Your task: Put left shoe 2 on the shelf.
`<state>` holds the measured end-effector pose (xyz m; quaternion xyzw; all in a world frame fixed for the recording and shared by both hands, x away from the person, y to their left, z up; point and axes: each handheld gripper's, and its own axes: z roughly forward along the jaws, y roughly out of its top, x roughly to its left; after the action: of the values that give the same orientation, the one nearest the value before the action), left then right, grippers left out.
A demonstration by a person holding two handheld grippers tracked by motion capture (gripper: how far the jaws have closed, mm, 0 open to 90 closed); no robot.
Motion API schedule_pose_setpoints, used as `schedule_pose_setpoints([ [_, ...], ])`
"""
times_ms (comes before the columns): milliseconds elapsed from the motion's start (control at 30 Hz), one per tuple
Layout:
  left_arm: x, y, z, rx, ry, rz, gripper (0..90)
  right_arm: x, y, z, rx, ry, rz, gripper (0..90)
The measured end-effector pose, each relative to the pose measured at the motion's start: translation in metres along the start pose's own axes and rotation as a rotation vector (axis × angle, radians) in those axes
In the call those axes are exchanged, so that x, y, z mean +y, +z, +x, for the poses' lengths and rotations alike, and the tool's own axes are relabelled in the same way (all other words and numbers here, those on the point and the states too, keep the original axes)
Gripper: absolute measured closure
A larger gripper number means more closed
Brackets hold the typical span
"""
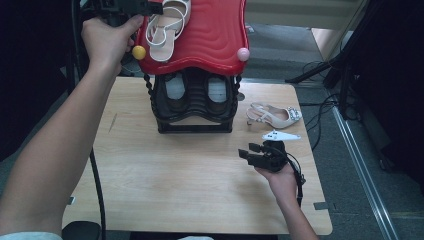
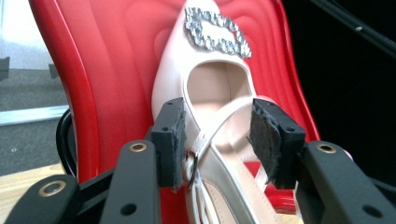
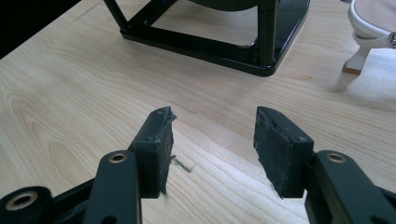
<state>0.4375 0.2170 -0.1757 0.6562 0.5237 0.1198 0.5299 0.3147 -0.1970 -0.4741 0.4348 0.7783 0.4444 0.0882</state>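
— Where are we with the sandal point(image 2: 205, 93)?
— It lies on the red top shelf point(image 1: 210, 30) of the rack. Our left tongs point(image 2: 219, 140) stand parted around its straps, pads not pressing, so we judge it just set down.
— Next?
— Back the left off. Our right tongs point(image 3: 212, 140), wide open and empty over the surface point(image 1: 175, 175), should take the other sandal point(image 1: 275, 116).

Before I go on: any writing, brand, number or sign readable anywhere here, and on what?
None: no readable text in any view.
Shoe on the red shelf: rhinestone buckle, no lettering seen.
Second shoe on the table: no mark legible.
Black rack: nothing printed that shows.
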Motion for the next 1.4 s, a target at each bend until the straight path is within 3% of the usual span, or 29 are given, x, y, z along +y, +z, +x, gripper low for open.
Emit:
schedule_pose_setpoints([
  [133,0.001,-0.005,0.004,0.008,0.002,-0.006,53.3,0.0,0.001,0.0,0.008,0.0,0.008,49.3],
  [233,0.002,-0.007,0.01,-0.01,-0.013,0.005,53.0,-0.001,0.001,0.001,0.001,-0.014,0.02,49.1],
  [433,0.002,-0.021,0.024,0.022,-0.008,-0.018,52.0,-0.002,0.0,0.0,0.002,-0.019,0.021,48.8],
  [600,-0.004,-0.032,0.038,0.006,-0.003,-0.023,50.9,-0.002,-0.001,-0.001,0.009,0.009,0.012,48.7],
  [733,-0.013,-0.038,0.048,0.028,0.008,-0.032,50.5,-0.001,-0.002,-0.003,0.02,0.027,0.007,48.6],
  [833,-0.019,-0.042,0.056,0.037,0.018,-0.038,49.4,-0.002,-0.001,-0.003,0.015,0.017,0.017,49.1],
  [967,-0.032,-0.046,0.069,0.003,0.018,-0.024,46.7,-0.001,-0.001,-0.003,0.013,0.023,0.021,49.1],
  [1067,-0.043,-0.048,0.078,0.03,0.034,-0.02,46.6,0.0,-0.002,-0.003,0.012,0.029,0.01,49.2],
  [1267,-0.065,-0.047,0.095,0.018,0.014,-0.024,46.9,-0.001,-0.002,-0.003,0.003,0.014,0.015,49.2],
  [1400,-0.087,-0.045,0.1,0.029,0.044,-0.046,48.3,-0.001,-0.002,-0.002,-0.003,0.012,0.008,49.1],
])
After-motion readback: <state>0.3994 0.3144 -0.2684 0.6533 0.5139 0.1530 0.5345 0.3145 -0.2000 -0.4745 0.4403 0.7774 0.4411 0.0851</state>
